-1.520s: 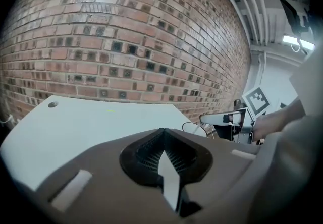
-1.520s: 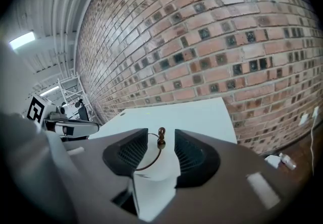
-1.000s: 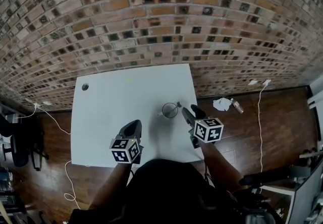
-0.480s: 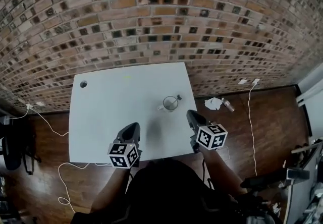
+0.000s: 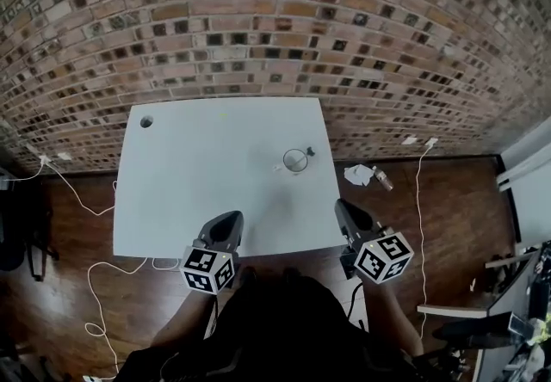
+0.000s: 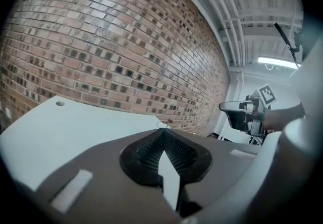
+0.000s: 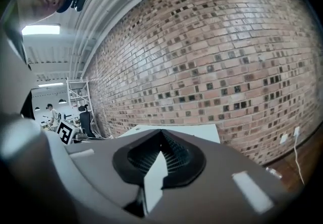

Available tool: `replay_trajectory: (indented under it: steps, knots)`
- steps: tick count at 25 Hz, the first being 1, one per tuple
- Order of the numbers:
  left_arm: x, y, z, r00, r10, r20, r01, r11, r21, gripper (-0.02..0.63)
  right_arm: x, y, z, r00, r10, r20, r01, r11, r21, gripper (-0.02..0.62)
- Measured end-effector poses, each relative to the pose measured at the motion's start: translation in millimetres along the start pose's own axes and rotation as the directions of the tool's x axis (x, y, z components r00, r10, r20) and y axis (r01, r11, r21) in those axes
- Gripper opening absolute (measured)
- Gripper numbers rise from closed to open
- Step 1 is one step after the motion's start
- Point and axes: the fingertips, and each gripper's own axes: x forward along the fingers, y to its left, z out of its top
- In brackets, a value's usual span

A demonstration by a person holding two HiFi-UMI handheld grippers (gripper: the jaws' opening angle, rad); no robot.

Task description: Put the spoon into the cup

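Observation:
A small clear cup (image 5: 295, 160) stands on the white table (image 5: 198, 182), right of its middle. The spoon (image 5: 308, 151) is in the cup, its dark end sticking out over the rim to the right. My right gripper (image 5: 344, 206) is shut and empty, hanging off the table's near right corner, well short of the cup. At the near edge, my left gripper (image 5: 229, 222) is also shut with nothing in it. In the left gripper view the left gripper (image 6: 162, 130) has its pads together, the cup's rim (image 6: 162, 125) shows just above them, and the right gripper (image 6: 241, 115) is at the right. The right gripper (image 7: 161, 132) is shut in its own view.
A brick wall (image 5: 275, 27) runs behind the table. A round cable hole (image 5: 146, 122) sits in the table's far left corner. Crumpled paper (image 5: 355, 174) and a small bottle (image 5: 382, 181) lie on the wooden floor at the right, with white cables (image 5: 419, 174) nearby.
Both grippers have drawn back from the cup toward the near edge of the table. The right one, beside the cup a second ago, is now off the table's corner and higher.

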Motion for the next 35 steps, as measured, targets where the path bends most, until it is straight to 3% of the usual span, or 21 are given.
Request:
replay_trajectory:
  steps: [5, 11, 19, 25, 35]
  knots:
    - [-5.1, -34.0, 3.1, 1.000, 0.024, 0.013, -0.024, 0.999, 0.038, -0.006, -32.9, -13.3, 7.4, 0.998, 0.001, 0.061, -0.001, 1.000, 0.010, 0.006]
    - [-17.4, -79.7, -0.8, 0.989, 0.148, 0.019, -0.147, 0.989, -0.005, -0.006, -99.6, -45.5, 6.2, 0.997, 0.010, 0.073, -0.009, 1.000, -0.009, 0.006]
    - [-37.5, -152.2, -1.2, 0.969, 0.243, 0.042, -0.245, 0.969, 0.025, -0.006, -171.3, -93.9, -1.5, 0.993, 0.030, 0.112, -0.035, 0.999, 0.037, 0.006]
    - [-57.6, -183.6, 2.8, 0.965, 0.251, 0.081, -0.257, 0.963, 0.076, -0.006, -192.9, -90.5, -6.8, 0.990, 0.051, 0.128, -0.058, 0.997, 0.049, 0.006]
    - [-106.6, -156.0, 30.8, 0.971, 0.190, 0.145, -0.209, 0.970, 0.126, -0.006, -172.9, -29.4, 10.5, 0.988, 0.041, 0.151, -0.048, 0.998, 0.044, 0.006]
